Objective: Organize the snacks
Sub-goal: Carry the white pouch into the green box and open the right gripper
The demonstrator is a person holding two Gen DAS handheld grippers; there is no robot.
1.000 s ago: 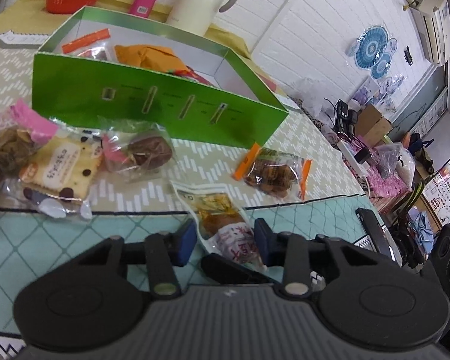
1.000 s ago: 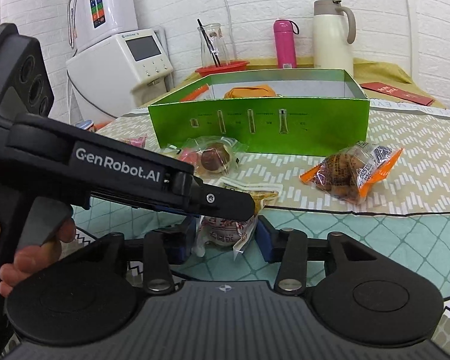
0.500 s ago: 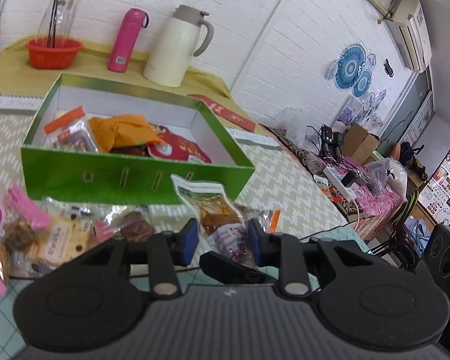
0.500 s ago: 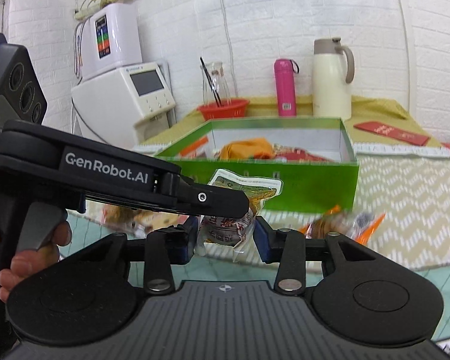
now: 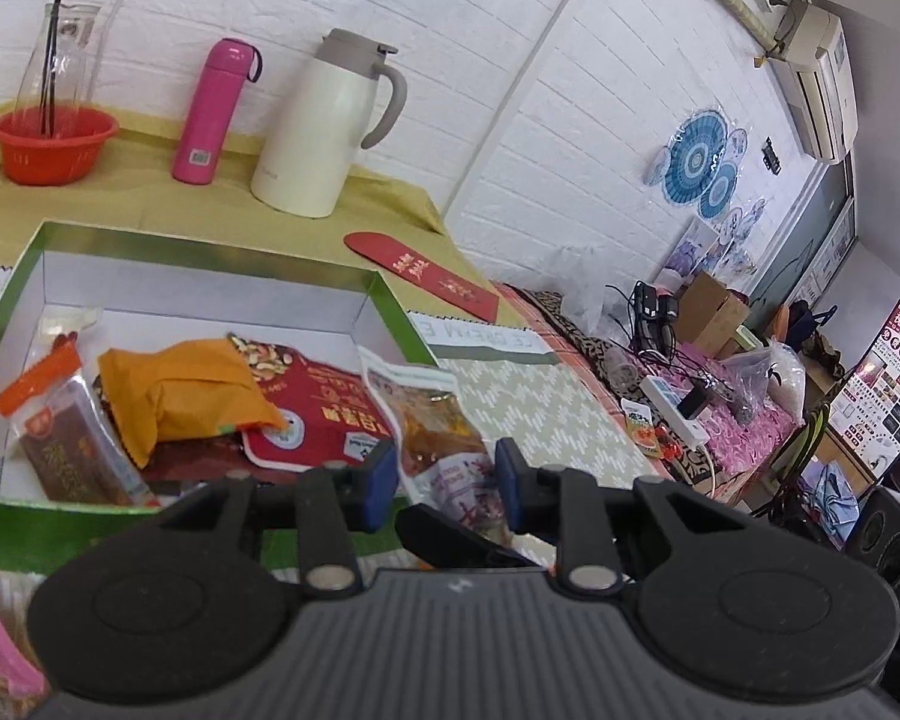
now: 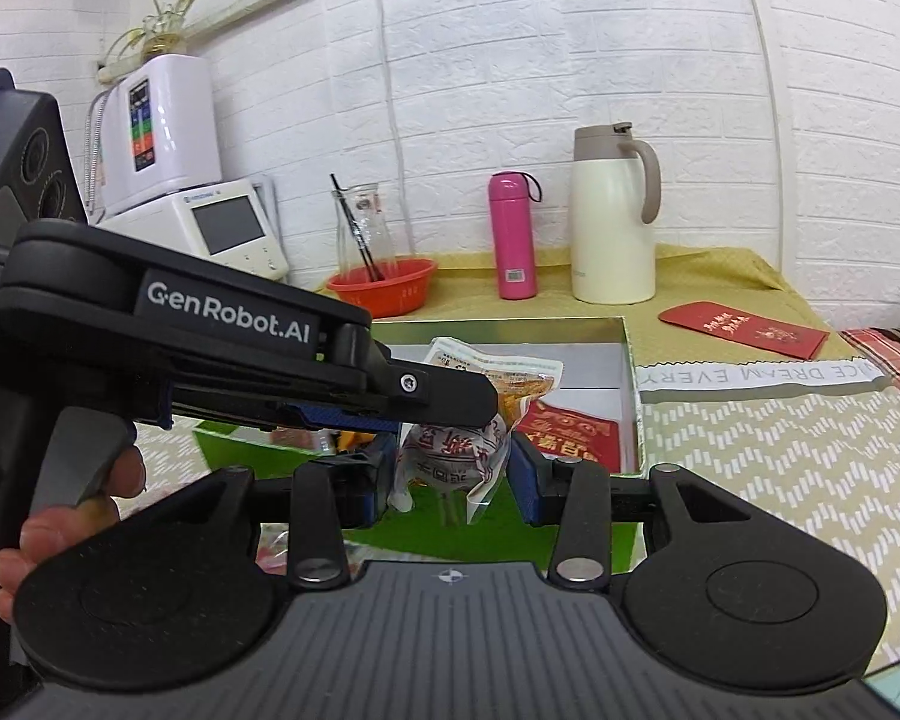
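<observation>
A clear snack packet (image 5: 432,426) with orange filling and red print is held up over the near right corner of the green box (image 5: 198,246). My left gripper (image 5: 447,480) and my right gripper (image 6: 450,471) are both shut on its lower end; the packet also shows in the right wrist view (image 6: 486,396). The left gripper's black body (image 6: 210,330) crosses the right wrist view. Inside the box lie an orange bag (image 5: 180,384), a red nut packet (image 5: 318,402) and a brown bar packet (image 5: 60,444).
A cream thermos jug (image 5: 324,126), a pink bottle (image 5: 210,108) and a red basket (image 5: 48,138) with a glass carafe stand on the yellow cloth behind the box. A red envelope (image 5: 426,273) lies to the right. A water machine (image 6: 168,174) stands at the back left.
Both grippers lifted the packet off the table and carried it forward to above the box's near right corner. The loose snacks on the table dropped out of view.
</observation>
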